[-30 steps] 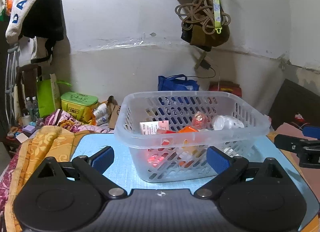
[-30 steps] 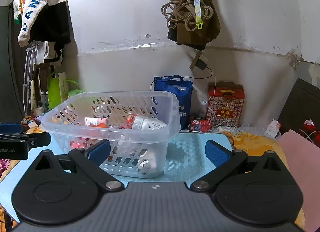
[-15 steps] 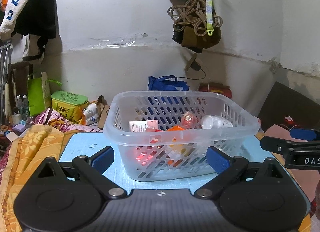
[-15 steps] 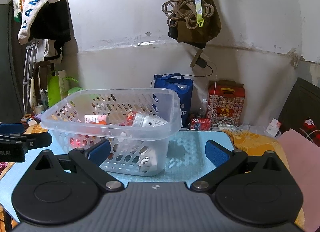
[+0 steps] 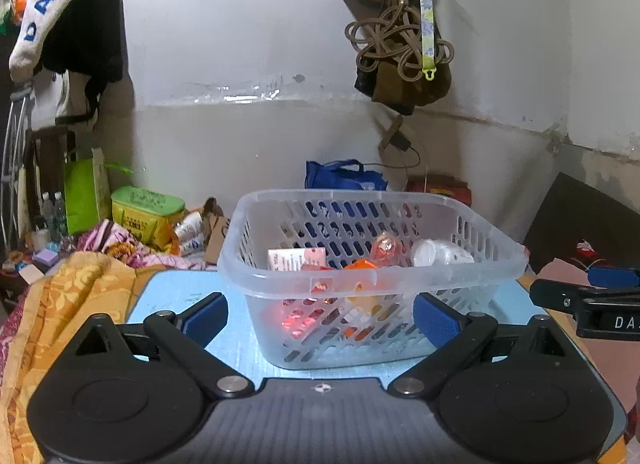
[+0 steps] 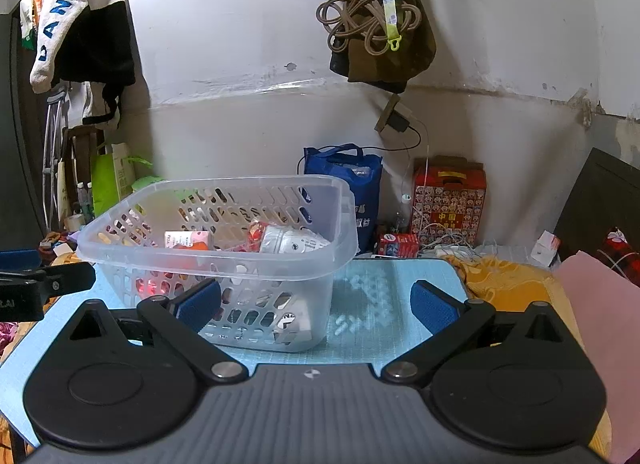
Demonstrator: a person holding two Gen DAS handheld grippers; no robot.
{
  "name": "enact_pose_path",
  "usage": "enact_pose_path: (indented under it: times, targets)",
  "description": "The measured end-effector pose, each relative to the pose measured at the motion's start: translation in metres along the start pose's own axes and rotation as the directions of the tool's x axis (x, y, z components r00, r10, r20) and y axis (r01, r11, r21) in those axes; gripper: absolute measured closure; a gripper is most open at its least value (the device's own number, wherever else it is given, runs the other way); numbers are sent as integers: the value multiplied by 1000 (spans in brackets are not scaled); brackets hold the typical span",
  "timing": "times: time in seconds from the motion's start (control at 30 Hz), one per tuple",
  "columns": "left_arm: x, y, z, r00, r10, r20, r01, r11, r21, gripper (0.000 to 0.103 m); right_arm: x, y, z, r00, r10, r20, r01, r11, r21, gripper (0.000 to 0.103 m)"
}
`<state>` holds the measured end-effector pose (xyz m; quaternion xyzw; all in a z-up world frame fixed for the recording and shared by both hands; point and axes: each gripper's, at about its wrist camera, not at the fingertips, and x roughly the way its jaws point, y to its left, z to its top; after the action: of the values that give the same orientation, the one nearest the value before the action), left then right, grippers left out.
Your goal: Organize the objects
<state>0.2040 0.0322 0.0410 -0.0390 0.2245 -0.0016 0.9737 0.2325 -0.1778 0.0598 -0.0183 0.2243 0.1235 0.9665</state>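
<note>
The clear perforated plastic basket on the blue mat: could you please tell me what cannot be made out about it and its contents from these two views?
- Clear perforated plastic basket: in both views, items at its bottom are only coloured blurs behind the slotted wall.
- Pink-and-white carton: print too small to read; lower part hidden by the rim.
- White bottle: label illegible in the right wrist view.
- Basket's near left corner: covered by the right gripper's finger in the right wrist view.

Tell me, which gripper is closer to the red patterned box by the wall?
Right. The right gripper faces the red patterned box beyond the mat; the left gripper sits farther away, behind the clear plastic basket.
</note>
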Motion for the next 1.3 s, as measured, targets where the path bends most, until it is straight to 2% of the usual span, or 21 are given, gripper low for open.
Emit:
enact_pose_path:
  times: [1.07,1.3]
  targets:
    - [1,-3,-4,1000,-17,-12,17,1000,17,3,1,0,1,1000,-14,3,14,1000,2,0]
    - [-1,1,-4,998,-55,-5,55,999,0,3,1,-2,2,1000,-16,3,16,1000,0,0]
